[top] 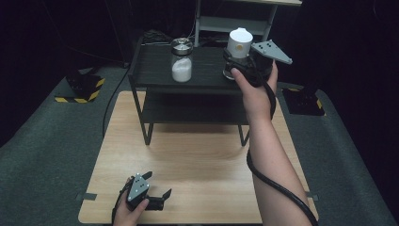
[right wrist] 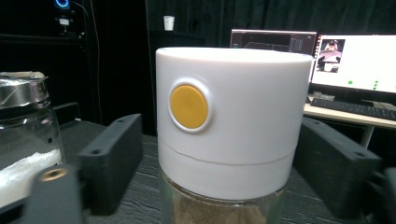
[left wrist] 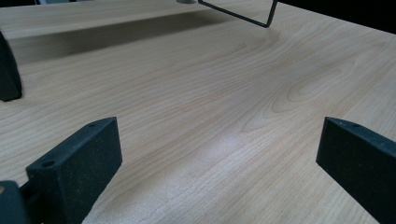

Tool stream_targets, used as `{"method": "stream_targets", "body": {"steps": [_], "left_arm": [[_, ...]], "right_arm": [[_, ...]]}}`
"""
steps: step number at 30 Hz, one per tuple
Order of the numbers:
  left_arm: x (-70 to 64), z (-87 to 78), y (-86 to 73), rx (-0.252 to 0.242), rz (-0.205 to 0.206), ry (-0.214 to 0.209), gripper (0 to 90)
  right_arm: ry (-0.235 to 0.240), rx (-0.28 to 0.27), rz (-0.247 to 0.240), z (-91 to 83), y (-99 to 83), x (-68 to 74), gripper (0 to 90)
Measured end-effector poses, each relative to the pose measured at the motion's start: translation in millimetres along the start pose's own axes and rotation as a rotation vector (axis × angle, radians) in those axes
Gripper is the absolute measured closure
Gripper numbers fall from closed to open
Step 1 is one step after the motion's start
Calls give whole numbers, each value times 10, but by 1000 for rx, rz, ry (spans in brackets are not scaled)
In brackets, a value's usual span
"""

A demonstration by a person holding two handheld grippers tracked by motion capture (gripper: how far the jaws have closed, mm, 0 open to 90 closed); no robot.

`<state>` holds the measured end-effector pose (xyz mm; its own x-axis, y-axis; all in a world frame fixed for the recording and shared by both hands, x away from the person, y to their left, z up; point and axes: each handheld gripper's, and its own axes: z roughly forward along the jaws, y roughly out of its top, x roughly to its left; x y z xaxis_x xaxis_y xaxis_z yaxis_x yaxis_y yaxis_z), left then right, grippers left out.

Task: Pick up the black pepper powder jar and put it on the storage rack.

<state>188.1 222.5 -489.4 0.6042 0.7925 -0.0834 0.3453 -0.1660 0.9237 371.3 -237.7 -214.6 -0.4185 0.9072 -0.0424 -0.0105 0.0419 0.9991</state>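
A jar with a white cap [top: 239, 43] and a yellow button stands on the right of the black shelf's top [top: 207, 61]. It holds brown powder [right wrist: 219, 210]. My right gripper [top: 244, 66] reaches around this jar, and in the right gripper view its jaws [right wrist: 219, 154] flank the white cap [right wrist: 243, 107] with small gaps on both sides, so it is open. My left gripper [top: 157, 183] rests low at the table's near left corner, open, with bare wood between its jaws [left wrist: 219, 154].
A glass jar of white powder [top: 181, 61] with a metal lid stands on the shelf's top at left, also at the left edge of the right gripper view [right wrist: 23, 140]. The two-tier shelf stands at the back of the wooden table [top: 197, 160]. Monitors [right wrist: 355, 60] lie beyond.
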Motion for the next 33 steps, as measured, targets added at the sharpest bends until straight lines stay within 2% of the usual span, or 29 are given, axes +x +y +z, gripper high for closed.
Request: {"method": "stream_targets", "body": {"steps": [5,9,19,26,33], "left_arm": [[-5,0,-2,-1,3,-1,4],[-5,-2,-1,0,5,-3,4],[-2,4,5,3,2,-4,4],[-5,1,1,1,-1,0,4],[-17,0,-6,-3,-1,5,4]], "right_arm": [[4,-6,8,-34,-15,-7,39],[9,-15,2,-65,-33,-9,0],[50,-35,3,-195,-88,-53,0],[78,-55,19,-369,-196,-146,0],[100,-76,4,-557,-323,-185,0]]}}
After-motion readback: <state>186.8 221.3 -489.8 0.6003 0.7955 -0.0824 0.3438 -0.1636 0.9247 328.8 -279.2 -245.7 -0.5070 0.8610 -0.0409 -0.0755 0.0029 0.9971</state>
